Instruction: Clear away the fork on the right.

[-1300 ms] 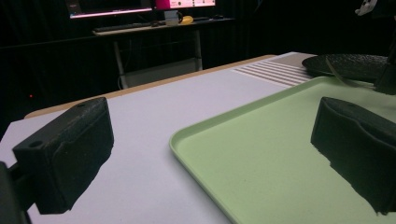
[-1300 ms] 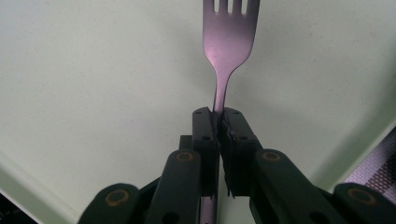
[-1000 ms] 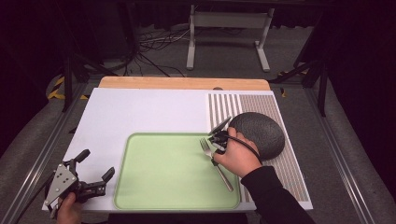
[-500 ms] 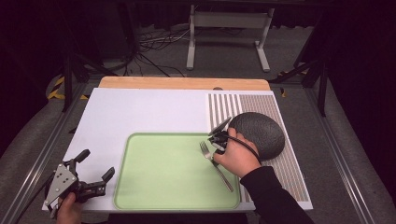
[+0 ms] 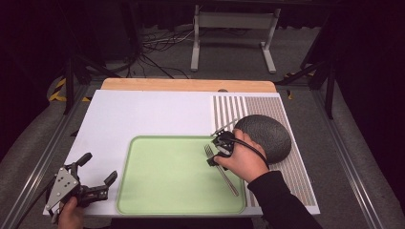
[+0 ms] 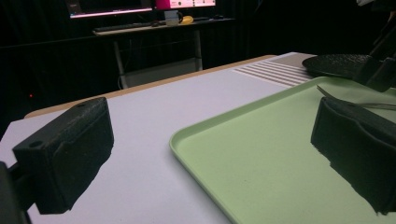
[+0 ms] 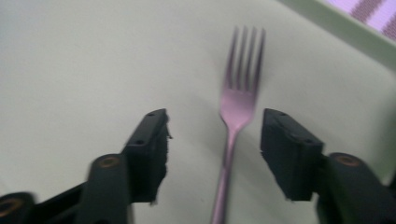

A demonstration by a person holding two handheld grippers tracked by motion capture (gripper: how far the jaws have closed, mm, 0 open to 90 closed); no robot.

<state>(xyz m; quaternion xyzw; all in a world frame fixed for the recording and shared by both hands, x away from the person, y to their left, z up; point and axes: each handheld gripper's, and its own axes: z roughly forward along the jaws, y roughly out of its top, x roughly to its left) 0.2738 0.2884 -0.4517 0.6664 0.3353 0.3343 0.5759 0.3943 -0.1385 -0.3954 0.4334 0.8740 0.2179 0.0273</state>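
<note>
While the right gripper point(image 7: 212, 154) is hovering spread over it, slim four-tined silver metal fork point(image 7: 233, 116) lying flat, untouched, on the pale green plastic tray point(image 5: 157, 191), tines pointing away, left gripper point(image 5: 98, 179) resting spread.

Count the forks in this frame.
1. The fork lies on the right part of the green tray, tines pointing away from the person, its handle between the open jaws of the right gripper. None seems hidden.
</note>
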